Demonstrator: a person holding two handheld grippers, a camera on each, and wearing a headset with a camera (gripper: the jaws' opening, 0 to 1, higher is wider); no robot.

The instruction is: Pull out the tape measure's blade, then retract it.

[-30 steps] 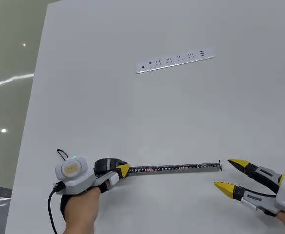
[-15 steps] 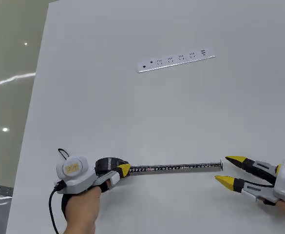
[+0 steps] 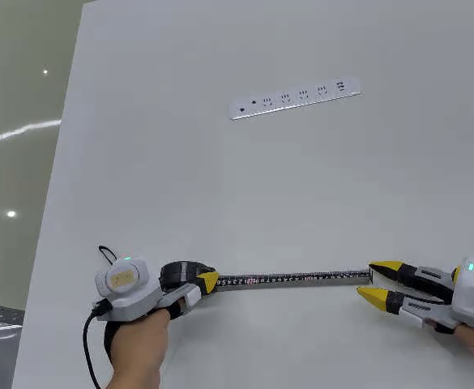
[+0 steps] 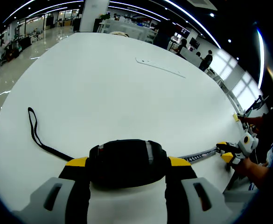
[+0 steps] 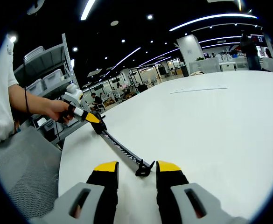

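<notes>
Partly hidden, tape measure (image 3: 180,274) sits clamped in left tongs (image 4: 128,163); right tongs (image 5: 137,166) gape around blade hook (image 5: 143,169)

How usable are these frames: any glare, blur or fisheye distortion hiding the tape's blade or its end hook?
Head view: even light, faint shadows, blade sharp but its print too small to read; glare streaks only on the floor. Left gripper view: fisheye bows the table; tape case dark, in focus. Right gripper view: hook crisp between the jaws; ceiling lights bright.

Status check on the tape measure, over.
Left gripper shut on tape measure case. Right gripper open, jaws straddling blade hook. Power strip lies well away.
</notes>
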